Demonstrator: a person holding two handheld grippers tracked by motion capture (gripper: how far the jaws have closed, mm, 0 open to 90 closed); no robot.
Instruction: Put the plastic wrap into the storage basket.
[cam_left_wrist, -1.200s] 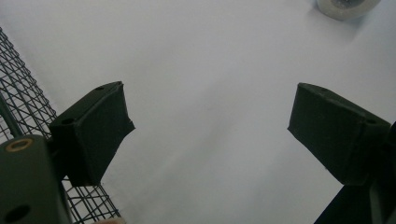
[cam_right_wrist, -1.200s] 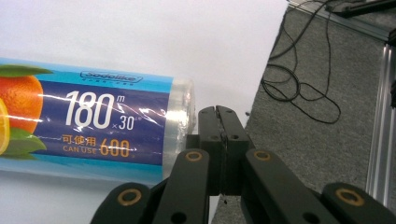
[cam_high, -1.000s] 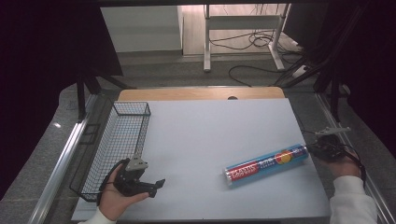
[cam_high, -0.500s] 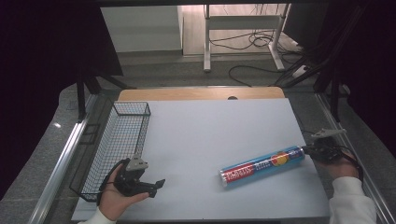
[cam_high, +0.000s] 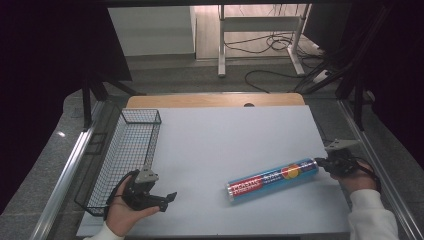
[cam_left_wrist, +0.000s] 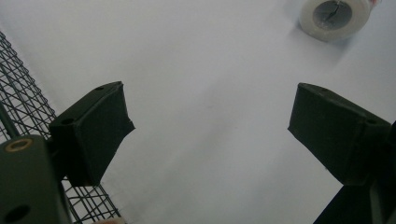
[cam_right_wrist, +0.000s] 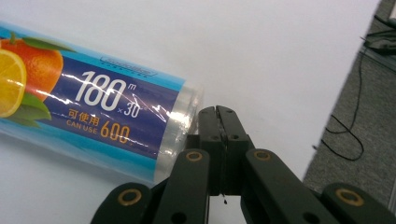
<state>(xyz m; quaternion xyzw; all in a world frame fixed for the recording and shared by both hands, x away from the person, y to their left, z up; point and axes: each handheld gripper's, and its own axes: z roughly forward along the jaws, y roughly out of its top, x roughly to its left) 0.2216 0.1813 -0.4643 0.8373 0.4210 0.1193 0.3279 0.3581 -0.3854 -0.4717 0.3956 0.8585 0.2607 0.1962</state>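
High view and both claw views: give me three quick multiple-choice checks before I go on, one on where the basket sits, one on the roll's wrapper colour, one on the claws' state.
1. Where is the wire basket?
A. Along the table's left edge
B. At the table's right edge
C. On top of the roll

2. What is the main colour of the roll wrapper?
A. Green
B. Blue, with a red band and orange fruit
C. Plain white

3. How do the two claws stand?
A. Both wide open
B. Left shut, right open
C. Left claw open, right claw shut

Answers:
1 A: the high view shows the basket by the left claw, at the left edge of the white table.
2 B: the right claw view shows blue wrap with oranges; the high view shows a red band.
3 C: the left jaws stand wide apart over bare table; the right jaws meet, their tips at the roll's end.
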